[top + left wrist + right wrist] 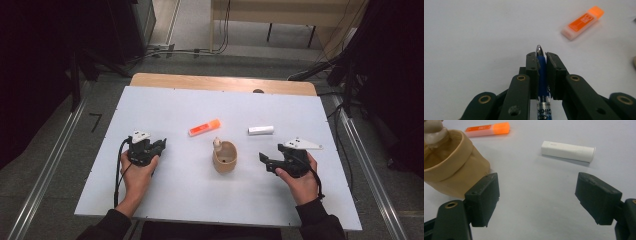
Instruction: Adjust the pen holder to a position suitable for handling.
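Observation:
My left gripper [541, 56] is shut on a blue pen [542, 75], whose metal tip pokes out past the pads; in the high view this gripper [161, 145] sits at the table's left. An orange and white highlighter [204, 127] [582, 23] [487, 129] lies ahead of it. A tan cup [225, 158] [454, 172] stands mid-table with a pale object leaning inside. My right gripper [263, 159] [536, 192] is open over bare table, right of the cup. Beyond it lies a white tube [261, 130] [568, 151].
The white table top [200, 100] has a wooden strip along its far edge. Metal rails run along the floor on both sides. Cables and a wooden bench lie beyond the table.

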Tool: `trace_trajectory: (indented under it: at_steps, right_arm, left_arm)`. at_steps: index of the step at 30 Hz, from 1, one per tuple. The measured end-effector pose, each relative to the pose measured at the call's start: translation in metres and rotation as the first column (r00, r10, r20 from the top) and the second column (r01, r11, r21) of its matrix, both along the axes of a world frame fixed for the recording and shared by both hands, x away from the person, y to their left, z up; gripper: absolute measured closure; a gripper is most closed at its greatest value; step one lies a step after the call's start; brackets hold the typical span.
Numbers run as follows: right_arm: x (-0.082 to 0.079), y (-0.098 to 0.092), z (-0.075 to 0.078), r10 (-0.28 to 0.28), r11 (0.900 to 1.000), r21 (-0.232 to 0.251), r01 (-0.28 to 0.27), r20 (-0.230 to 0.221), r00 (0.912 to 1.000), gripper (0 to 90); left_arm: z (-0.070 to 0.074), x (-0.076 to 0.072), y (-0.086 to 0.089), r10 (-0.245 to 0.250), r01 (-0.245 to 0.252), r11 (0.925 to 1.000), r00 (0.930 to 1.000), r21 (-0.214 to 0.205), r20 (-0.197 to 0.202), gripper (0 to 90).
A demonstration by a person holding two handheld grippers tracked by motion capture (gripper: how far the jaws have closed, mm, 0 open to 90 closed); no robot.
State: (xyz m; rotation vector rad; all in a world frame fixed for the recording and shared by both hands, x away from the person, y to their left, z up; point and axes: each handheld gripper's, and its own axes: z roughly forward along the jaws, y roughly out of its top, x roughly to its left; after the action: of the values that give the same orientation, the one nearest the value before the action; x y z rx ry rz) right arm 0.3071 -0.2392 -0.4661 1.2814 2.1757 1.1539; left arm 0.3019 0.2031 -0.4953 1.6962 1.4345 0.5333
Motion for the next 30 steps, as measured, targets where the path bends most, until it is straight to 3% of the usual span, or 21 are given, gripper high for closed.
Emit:
trace_trajectory:
  at_steps: [6, 15, 21, 30]
  right_arm:
    - [-0.001, 0.001, 0.001, 0.005, 1.0, 0.004, -0.005, 0.006, 1.0, 18.1]
    - [-0.002, 0.003, 0.005, 0.014, 0.9998, 0.012, -0.014, 0.018, 0.9997, 18.4]
    - [-0.004, 0.006, 0.008, 0.022, 0.9996, 0.018, -0.022, 0.029, 0.9993, 18.4]
    - [-0.005, 0.012, 0.012, 0.041, 0.9984, 0.037, -0.042, 0.041, 0.9983, 18.4]
  left_arm:
    - [0.014, -0.005, 0.0, -0.021, 0.023, 0.9977, 0.9988, -0.063, 0.045, 81.6]
    - [0.032, -0.009, -0.009, -0.057, 0.068, 0.9905, 0.9944, -0.12, 0.089, 81.6]
    - [0.042, -0.011, -0.02, -0.094, 0.11, 0.9842, 0.9883, -0.139, 0.12, 81.7]
    - [0.05, -0.011, -0.036, -0.138, 0.158, 0.9759, 0.9812, -0.151, 0.135, 81.7]
